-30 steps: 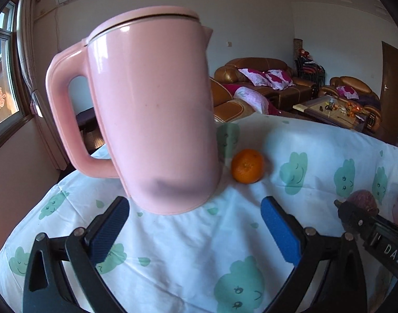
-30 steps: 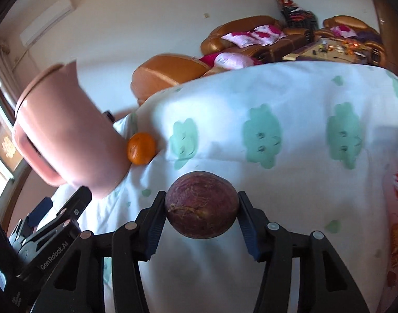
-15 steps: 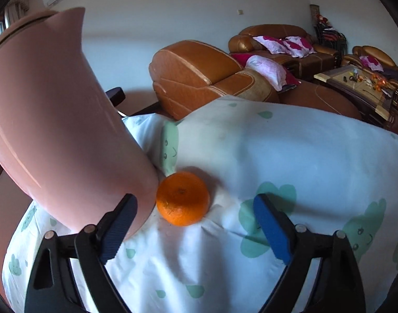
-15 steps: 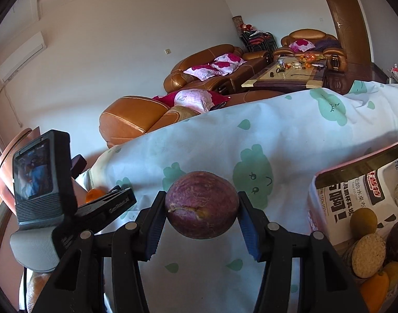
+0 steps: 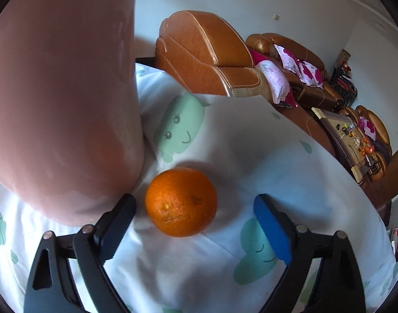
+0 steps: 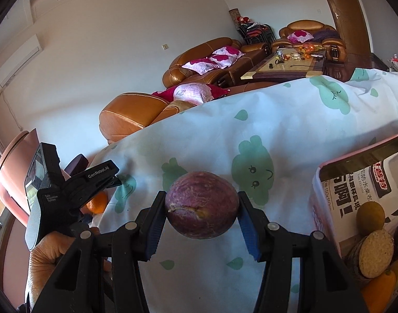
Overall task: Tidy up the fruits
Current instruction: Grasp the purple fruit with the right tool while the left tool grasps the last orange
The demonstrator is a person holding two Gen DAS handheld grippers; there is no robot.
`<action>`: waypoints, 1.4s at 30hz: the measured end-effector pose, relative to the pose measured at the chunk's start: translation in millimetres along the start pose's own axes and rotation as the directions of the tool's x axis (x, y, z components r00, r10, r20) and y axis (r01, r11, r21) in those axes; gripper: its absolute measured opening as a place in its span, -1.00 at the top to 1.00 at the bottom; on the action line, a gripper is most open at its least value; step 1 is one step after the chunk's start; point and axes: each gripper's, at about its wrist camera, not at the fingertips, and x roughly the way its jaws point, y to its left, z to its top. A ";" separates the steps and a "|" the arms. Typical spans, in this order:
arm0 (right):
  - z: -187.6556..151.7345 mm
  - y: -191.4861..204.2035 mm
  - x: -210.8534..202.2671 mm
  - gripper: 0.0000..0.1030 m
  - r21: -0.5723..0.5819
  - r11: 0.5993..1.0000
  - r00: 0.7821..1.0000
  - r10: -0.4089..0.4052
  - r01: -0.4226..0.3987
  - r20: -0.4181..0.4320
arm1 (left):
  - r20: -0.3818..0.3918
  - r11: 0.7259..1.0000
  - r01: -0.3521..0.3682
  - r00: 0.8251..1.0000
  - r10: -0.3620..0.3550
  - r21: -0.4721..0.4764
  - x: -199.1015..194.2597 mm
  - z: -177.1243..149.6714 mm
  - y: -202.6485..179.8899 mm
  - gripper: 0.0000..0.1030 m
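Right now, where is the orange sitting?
In the left wrist view the orange sits on the cloud-print cloth, just right of the pink kettle, between the open fingers of the left gripper.

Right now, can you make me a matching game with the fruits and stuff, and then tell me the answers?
Things:
1. orange
2. purple fruit
3. pink jug
4. left claw

States:
A. squeezed in the right claw
B. open wide
C. lying on the cloth between two fingers
D. standing just left of the orange

Pairs: 1-C, 2-A, 3-D, 4-B
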 end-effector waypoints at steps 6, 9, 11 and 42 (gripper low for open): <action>-0.7 -3.7 2.4 -0.06 0.009 1.000 1.000 -0.004 0.004 -0.005 | 0.035 0.992 0.118 0.992 -0.120 0.050 -2.8 -5.2 -5.9 0.06; -1.8 -0.6 2.0 -0.06 0.001 1.000 1.000 -0.006 0.006 0.000 | 0.024 0.990 0.130 0.991 -0.132 0.053 -3.8 -5.7 -2.0 0.06; -2.7 3.2 -1.4 -0.06 -0.014 1.000 1.000 -0.012 0.013 0.020 | 0.026 0.988 0.140 0.990 -0.142 0.060 -9.5 -9.9 1.7 0.07; -46.3 21.8 -97.8 -0.07 -0.228 0.962 0.962 -0.089 0.150 0.257 | 0.308 0.948 0.100 0.931 -0.196 0.301 -133.0 -97.7 16.9 0.06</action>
